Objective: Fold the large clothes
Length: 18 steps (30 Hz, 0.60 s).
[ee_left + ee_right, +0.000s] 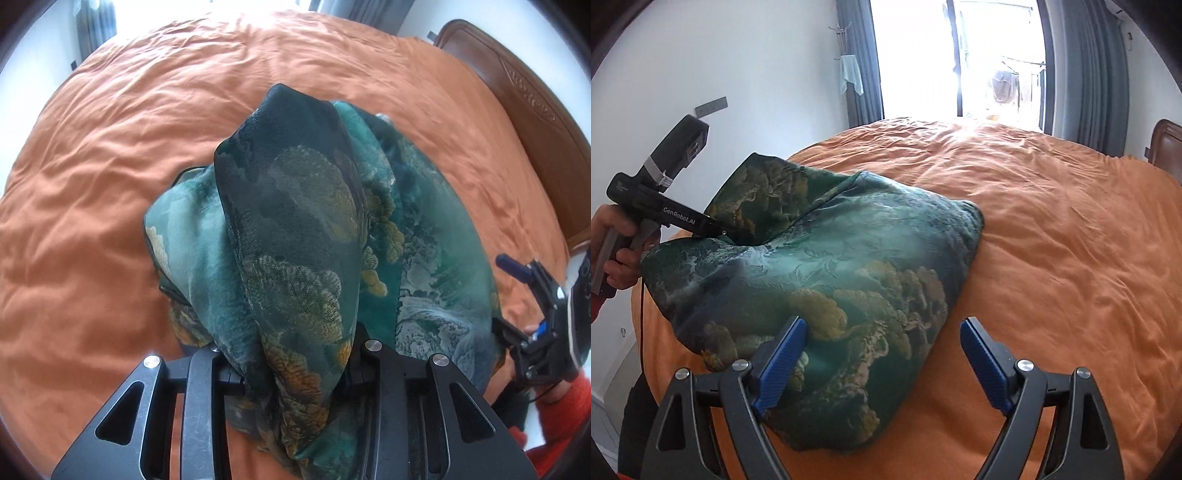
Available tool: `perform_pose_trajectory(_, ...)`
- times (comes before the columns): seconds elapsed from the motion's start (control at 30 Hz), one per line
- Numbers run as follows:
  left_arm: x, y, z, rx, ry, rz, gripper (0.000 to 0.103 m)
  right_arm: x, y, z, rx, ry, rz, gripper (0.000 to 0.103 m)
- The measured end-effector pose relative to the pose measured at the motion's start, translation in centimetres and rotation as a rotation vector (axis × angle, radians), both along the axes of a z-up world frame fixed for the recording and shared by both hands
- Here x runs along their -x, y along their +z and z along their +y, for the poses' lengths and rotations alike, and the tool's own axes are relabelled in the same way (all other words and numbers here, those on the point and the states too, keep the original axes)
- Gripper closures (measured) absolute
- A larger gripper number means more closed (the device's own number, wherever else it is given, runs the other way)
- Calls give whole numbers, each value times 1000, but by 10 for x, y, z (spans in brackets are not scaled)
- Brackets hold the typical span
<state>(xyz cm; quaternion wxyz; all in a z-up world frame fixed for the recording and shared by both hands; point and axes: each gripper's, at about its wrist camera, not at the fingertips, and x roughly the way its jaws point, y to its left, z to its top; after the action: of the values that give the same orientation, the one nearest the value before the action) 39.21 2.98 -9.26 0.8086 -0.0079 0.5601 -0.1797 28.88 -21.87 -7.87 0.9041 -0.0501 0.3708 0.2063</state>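
We see left tool clamping green garment, heaped on bed | right tool wide, empty, at 3 o'clock | risk: thin bunched cloth slips loose, fold skews

Garment on bed, headboard at right.

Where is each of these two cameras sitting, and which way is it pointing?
Left wrist: on the left gripper, looking steeply down at the green garment bunched in its jaws; the right gripper and a red sleeve show at right.
Right wrist: on the right gripper, jaws open, looking across the bed toward the window; the left gripper and a hand show at left.
Shared: garment, orange bed, headboard, curtains.
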Motion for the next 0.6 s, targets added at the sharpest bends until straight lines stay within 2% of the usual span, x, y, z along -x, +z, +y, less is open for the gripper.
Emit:
perform_pose_trajectory(0.13,-7,-26,19,61,37,52,66,-21,-42,18,20,40,127,14)
perform_pose_trajectory(0.27,-10,-43,30,113,64,67,65,-31,-73,21,0,13,170,10)
perform_pose_trajectory(0.4,-10,-49,36,148,71,69,63,-41,-89,19,-20,-9,199,5)
perform_pose_trajectory(0.5,-8,-46,40,177,59,65,61,-42,-80,15,-48,-11,214,5)
perform_pose_trajectory(0.6,-8,-46,48,218,55,71,60,-39,-49,10,-44,9,168,5)
